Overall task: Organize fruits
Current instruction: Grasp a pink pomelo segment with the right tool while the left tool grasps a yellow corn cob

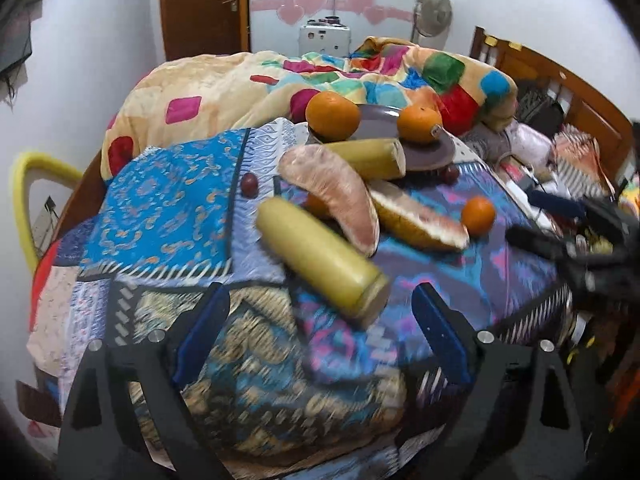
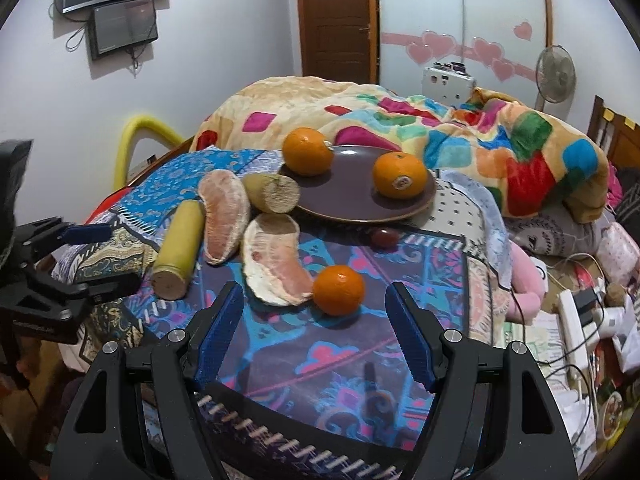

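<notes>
A brown plate (image 2: pixel 352 196) on the patterned cloth holds two oranges (image 2: pixel 307 151) (image 2: pixel 400 175). A third, smaller orange (image 2: pixel 338 289) lies on the cloth just ahead of my open, empty right gripper (image 2: pixel 314 312). Two peeled pomelo wedges (image 2: pixel 223 216) (image 2: pixel 276 258) and two yellow-green cane pieces (image 2: pixel 178 248) (image 2: pixel 272 192) lie left of the plate. My left gripper (image 1: pixel 320 320) is open and empty, with the nearer cane piece (image 1: pixel 320 256) lying just ahead of its fingers. The plate (image 1: pixel 424 152) and small orange (image 1: pixel 477 215) also show in the left wrist view.
A dark red grape (image 2: pixel 385 237) lies in front of the plate; two show in the left wrist view (image 1: pixel 249 185) (image 1: pixel 449 174). A bunched colourful blanket (image 2: pixel 440 128) lies behind. A power strip with cables (image 2: pixel 576 328) and clutter sit right. A yellow chair frame (image 2: pixel 140 136) stands left.
</notes>
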`<action>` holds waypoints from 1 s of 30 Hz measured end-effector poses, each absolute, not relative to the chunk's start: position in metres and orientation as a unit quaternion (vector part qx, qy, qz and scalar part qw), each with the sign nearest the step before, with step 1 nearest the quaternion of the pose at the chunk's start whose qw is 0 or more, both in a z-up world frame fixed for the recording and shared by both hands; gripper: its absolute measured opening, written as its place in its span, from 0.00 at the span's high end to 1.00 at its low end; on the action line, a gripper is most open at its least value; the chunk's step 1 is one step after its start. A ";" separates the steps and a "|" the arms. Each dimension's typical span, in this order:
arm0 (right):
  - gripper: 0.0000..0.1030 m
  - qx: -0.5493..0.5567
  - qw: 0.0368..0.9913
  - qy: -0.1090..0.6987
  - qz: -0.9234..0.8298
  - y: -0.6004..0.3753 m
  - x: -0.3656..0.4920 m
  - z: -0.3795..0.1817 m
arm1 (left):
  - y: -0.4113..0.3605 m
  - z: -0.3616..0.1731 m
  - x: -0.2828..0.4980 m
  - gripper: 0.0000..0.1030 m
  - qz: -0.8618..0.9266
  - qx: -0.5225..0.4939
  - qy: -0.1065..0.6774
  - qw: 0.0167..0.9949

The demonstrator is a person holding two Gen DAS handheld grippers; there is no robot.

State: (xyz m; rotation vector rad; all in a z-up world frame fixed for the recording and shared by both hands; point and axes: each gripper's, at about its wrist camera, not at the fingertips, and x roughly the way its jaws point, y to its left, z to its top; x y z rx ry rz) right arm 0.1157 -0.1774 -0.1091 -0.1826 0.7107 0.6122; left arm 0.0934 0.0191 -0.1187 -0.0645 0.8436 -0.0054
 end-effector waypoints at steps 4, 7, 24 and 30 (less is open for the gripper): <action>0.32 -0.099 0.884 0.342 0.302 -0.169 0.117 -0.111 | 0.024 -0.134 0.118 0.09 0.017 -0.063 0.419 0.905; 0.32 -0.111 0.879 0.345 0.309 -0.160 0.122 -0.113 | 0.028 -0.148 0.128 0.09 0.023 -0.069 0.427 0.901; 0.54 -0.154 0.827 0.417 0.343 -0.105 0.166 -0.140 | 0.065 -0.140 0.137 0.39 -0.081 -0.091 0.485 0.866; 0.54 -0.160 0.820 0.427 0.345 -0.104 0.171 -0.146 | 0.053 -0.143 0.156 0.39 -0.056 -0.057 0.494 0.866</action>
